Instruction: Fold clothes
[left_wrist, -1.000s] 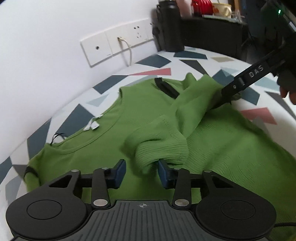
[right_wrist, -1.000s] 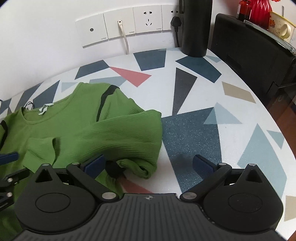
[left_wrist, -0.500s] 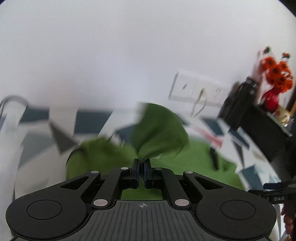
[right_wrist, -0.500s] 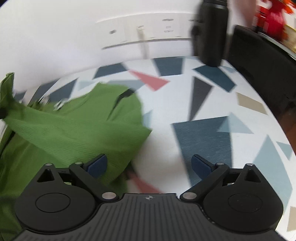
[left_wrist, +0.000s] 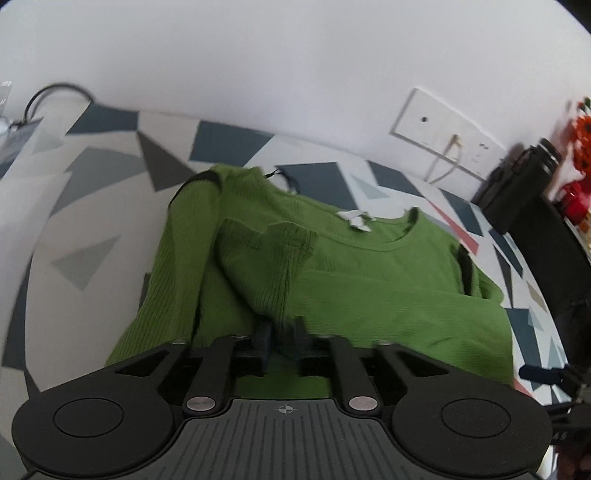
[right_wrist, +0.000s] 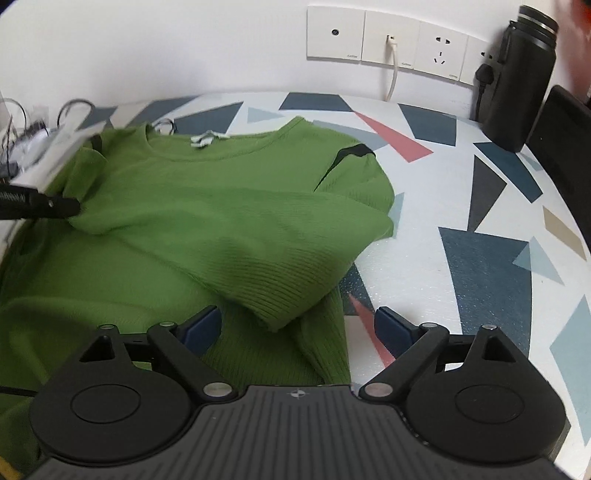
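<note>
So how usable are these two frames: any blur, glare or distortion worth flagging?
Left wrist view: mild motion blur, softest at the edges and on the sweater; strong fisheye bends the wall line. Right wrist view: sharper centre, sockets readable, left edge smeared. No glare in either; light is soft and even, shadows faint.

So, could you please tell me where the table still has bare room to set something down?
Bare patterned table lies right of the green sweater, up to the black bottle, and left of it in the left view. The back-left corner is crowded with cables.
</note>
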